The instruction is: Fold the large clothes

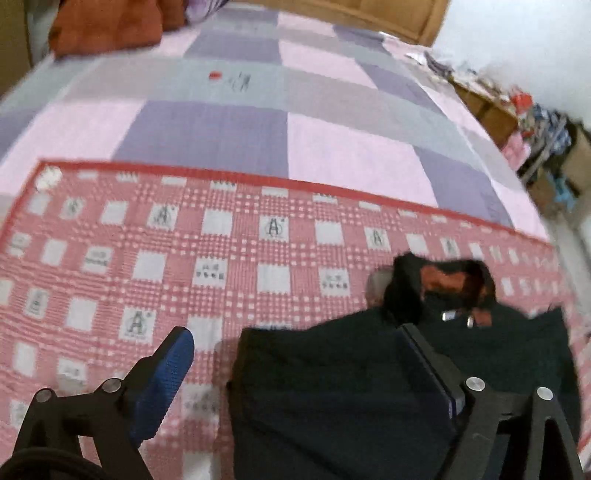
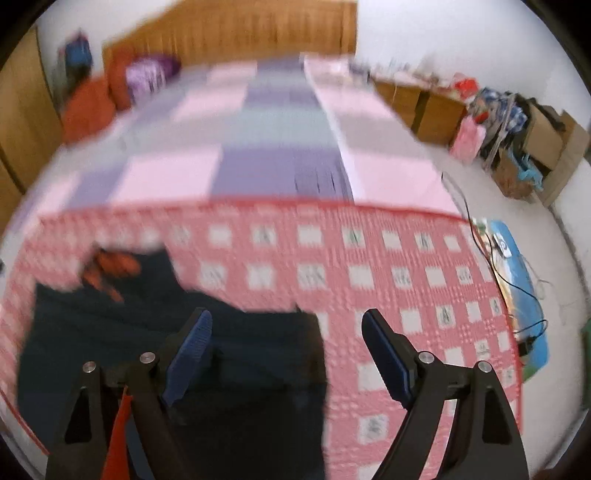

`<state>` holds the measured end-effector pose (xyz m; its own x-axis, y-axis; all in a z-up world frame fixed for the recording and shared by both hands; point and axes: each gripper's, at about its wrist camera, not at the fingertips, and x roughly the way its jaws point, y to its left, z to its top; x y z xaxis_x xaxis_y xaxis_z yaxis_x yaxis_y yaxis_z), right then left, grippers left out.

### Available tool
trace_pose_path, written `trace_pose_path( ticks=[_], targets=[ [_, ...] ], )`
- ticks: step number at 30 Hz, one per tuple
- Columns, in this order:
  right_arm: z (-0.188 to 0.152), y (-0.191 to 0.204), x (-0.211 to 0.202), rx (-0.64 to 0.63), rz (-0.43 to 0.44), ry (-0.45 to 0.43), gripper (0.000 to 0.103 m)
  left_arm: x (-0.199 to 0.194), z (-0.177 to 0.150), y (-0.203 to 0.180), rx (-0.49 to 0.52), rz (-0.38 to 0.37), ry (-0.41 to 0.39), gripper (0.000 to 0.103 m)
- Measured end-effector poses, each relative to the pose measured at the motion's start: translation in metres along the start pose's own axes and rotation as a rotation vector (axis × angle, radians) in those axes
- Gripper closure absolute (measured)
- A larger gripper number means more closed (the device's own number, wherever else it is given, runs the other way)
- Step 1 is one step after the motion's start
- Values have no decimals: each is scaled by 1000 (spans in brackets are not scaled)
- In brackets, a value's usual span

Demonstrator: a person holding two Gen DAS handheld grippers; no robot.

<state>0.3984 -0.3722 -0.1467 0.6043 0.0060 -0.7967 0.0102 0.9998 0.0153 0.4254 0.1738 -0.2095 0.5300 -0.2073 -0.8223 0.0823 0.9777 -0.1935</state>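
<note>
Checked pink, lilac and grey bedding (image 1: 207, 122) fills both views, with a red-and-white patterned cloth (image 1: 110, 258) spread across its near end. Only the right wrist view shows the wooden headboard (image 2: 236, 33) and floor cables. On the cloth lies the dark garment (image 1: 332, 376), orange-lined at the collar. Left gripper (image 1: 299, 365) and right gripper (image 2: 288, 354) tilt downward above it, jaws spread, grasping nothing.

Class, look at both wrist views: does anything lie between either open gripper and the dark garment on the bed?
Nothing visible. The dark garment lies directly below the left gripper and right gripper, both open.
</note>
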Motion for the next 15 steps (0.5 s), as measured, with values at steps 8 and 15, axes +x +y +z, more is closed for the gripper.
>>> trace_pose_path(
  ticks=[8,15],
  targets=[
    [-149,94,-35,-177,-15,114,17,-31,-153,-98,244,-13,37,12],
    [-199,126,41,-207,-107,245,0,41,-214,-126,280,-12,137,1]
  ],
)
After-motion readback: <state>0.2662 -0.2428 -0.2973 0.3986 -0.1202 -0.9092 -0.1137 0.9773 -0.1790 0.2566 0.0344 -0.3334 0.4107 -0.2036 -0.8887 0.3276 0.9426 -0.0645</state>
